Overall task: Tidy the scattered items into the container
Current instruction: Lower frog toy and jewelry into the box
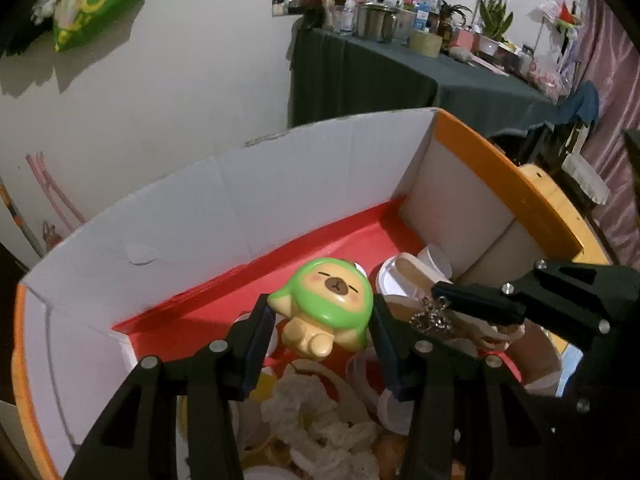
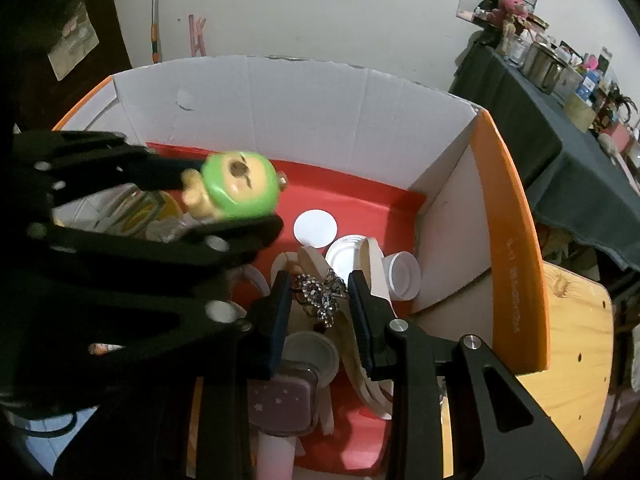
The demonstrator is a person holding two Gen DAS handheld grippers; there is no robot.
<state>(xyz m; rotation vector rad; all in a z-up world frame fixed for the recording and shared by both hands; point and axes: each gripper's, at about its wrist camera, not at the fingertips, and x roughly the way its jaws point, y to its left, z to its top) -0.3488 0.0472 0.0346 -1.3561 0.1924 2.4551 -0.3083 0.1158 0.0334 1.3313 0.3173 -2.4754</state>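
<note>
cardboard box (image 1: 240, 200) with a red floor lies below the left gripper (image 1: 322, 320), clamped on a green-hooded toy (image 1: 324, 304) above the clutter. from the right wrist, the right gripper (image 2: 318, 294) is closed on a rhinestone ornament (image 2: 320, 294) over the same box (image 2: 320, 112).

The toy figure (image 1: 324, 304), a tan bear-like animal with closed eyes, pink cheeks and a glossy green hood, hangs tilted above the box, pinched at its sides. The rhinestone ornament (image 2: 320, 294), a sparkly silver cluster, is held just over the pale items below. The cardboard box (image 1: 224, 196) stands open, with white walls, orange outer flaps and a red floor, and already holds white lids, pale straps and a crocheted piece.
</note>
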